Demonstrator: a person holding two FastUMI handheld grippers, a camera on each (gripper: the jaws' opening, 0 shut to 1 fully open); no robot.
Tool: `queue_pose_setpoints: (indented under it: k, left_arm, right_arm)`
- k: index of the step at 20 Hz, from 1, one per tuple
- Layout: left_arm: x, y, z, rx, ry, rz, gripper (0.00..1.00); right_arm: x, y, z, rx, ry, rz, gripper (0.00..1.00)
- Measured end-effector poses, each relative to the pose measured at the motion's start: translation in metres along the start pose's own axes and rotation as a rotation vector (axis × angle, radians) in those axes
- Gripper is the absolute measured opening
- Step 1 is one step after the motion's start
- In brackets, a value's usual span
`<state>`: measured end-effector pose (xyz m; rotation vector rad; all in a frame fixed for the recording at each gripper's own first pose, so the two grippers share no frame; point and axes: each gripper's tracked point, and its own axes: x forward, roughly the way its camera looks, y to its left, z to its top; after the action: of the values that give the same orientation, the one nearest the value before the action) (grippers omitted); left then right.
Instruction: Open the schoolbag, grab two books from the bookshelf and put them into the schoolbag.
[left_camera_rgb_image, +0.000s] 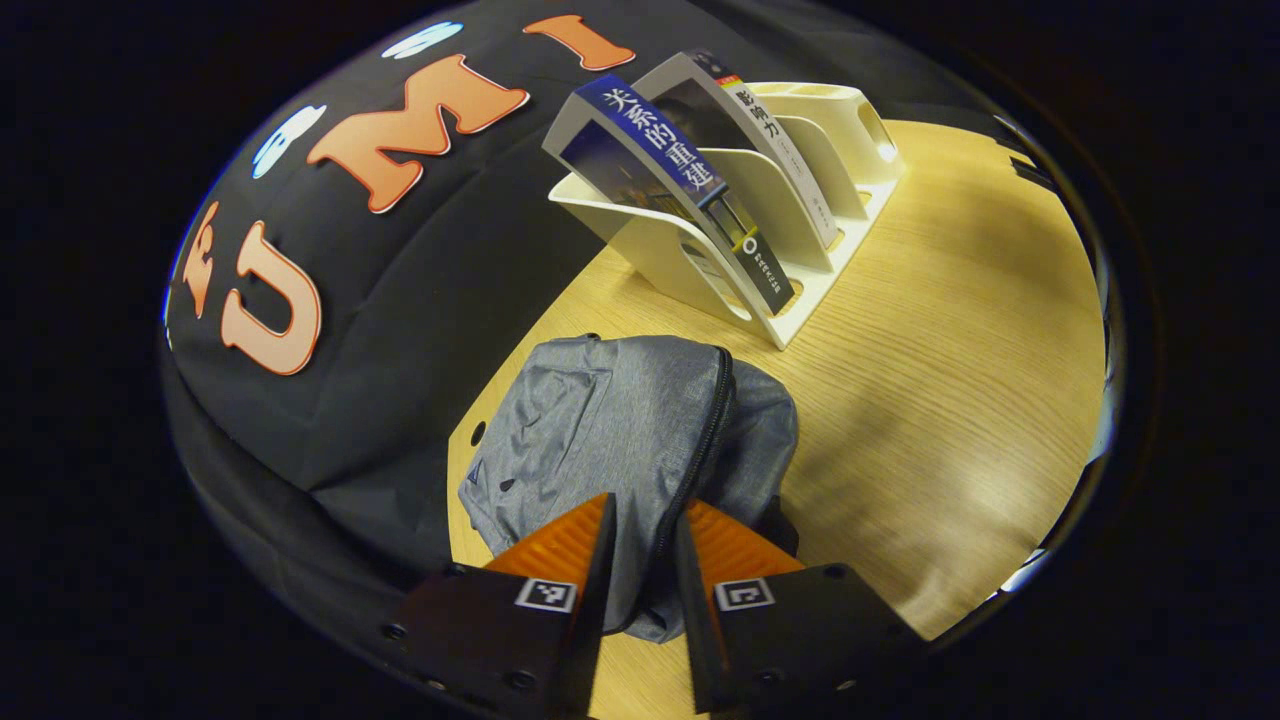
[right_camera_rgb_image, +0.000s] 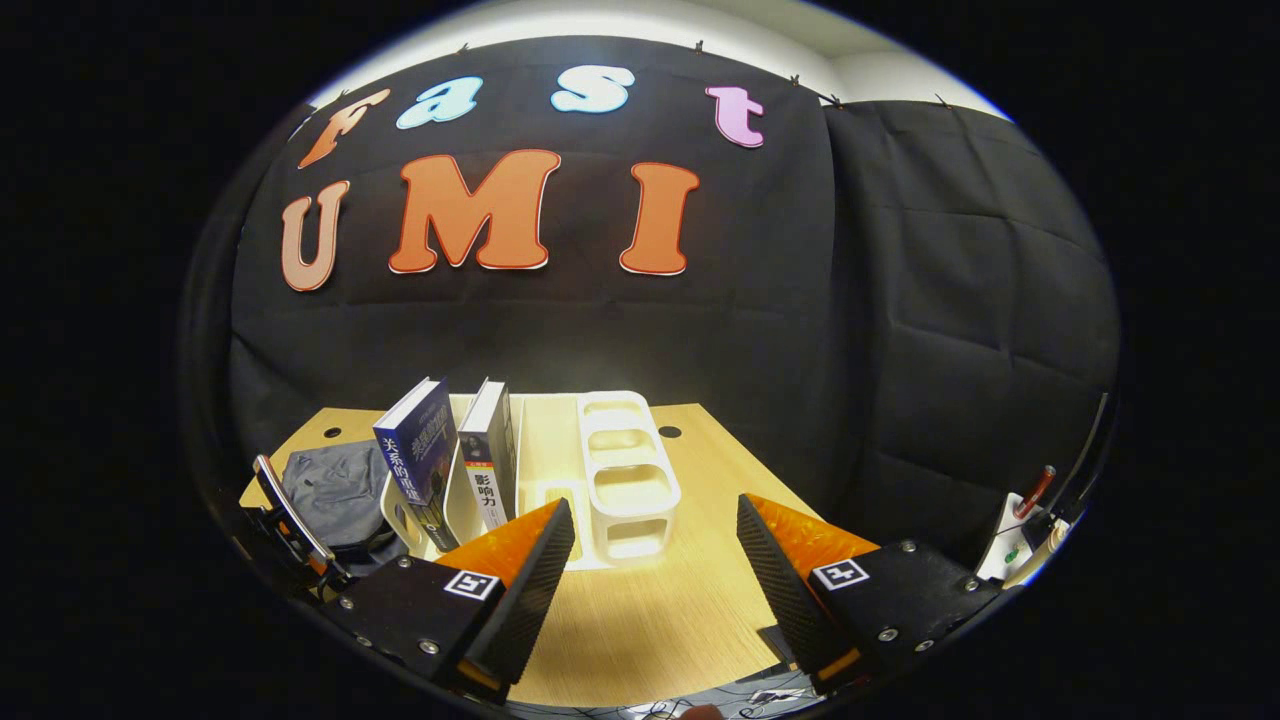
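In my left gripper view the left gripper (left_camera_rgb_image: 645, 530) sits low over the near end of the grey fabric schoolbag (left_camera_rgb_image: 600, 430), which lies flat on the pale wooden table (left_camera_rgb_image: 950, 400) close to the black cloth wall; its jaws stand narrow, with a fold of the bag's fabric and the dark zip line (left_camera_rgb_image: 705, 440) running up between them, though I cannot tell whether both fingers actually press on the cloth; the zip looks closed along the length I can see; beyond the bag stands the cream plastic slotted bookshelf (left_camera_rgb_image: 800, 200), and two books lean in its slots, a blue-spined paperback book (left_camera_rgb_image: 660, 150) nearest the wall and a white-spined paperback book (left_camera_rgb_image: 770, 130) just beside it; in my right gripper view the right gripper (right_camera_rgb_image: 655, 540) hovers above the table with jaws wide and nothing between them, pointed at the open end of the same bookshelf (right_camera_rgb_image: 625, 470); there the blue-spined book (right_camera_rgb_image: 420, 450) and the white-spined book (right_camera_rgb_image: 490, 450) stand upright side by side in the left-hand slots, and the schoolbag (right_camera_rgb_image: 335, 485) lies further left, with the other gripper at its near edge.
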<state>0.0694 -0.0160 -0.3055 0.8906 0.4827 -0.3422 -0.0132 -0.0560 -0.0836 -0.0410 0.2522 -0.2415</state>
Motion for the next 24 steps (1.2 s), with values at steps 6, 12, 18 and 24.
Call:
queue_pose_setpoints:
  k: [6, 12, 18, 24]
  left_arm:
    - [0.003, -0.001, 0.001, -0.037, 0.052, -0.078, 0.02]
    - [0.001, 0.007, 0.011, -0.006, 0.081, -0.195, 0.01]
    - [-0.017, 0.061, 0.039, 0.041, 0.026, -0.216, 0.01]
    - [-0.021, 0.127, 0.063, 0.052, -0.020, -0.183, 0.01]
  right_arm:
    - [0.004, 0.007, -0.002, 0.039, 0.014, 0.026, 0.98]
    - [0.015, 0.018, 0.007, 0.073, 0.010, 0.038, 0.98]
    - [0.015, 0.040, 0.017, 0.062, -0.004, 0.054, 0.98]
    - [0.009, 0.059, 0.023, 0.092, -0.006, 0.056, 0.98]
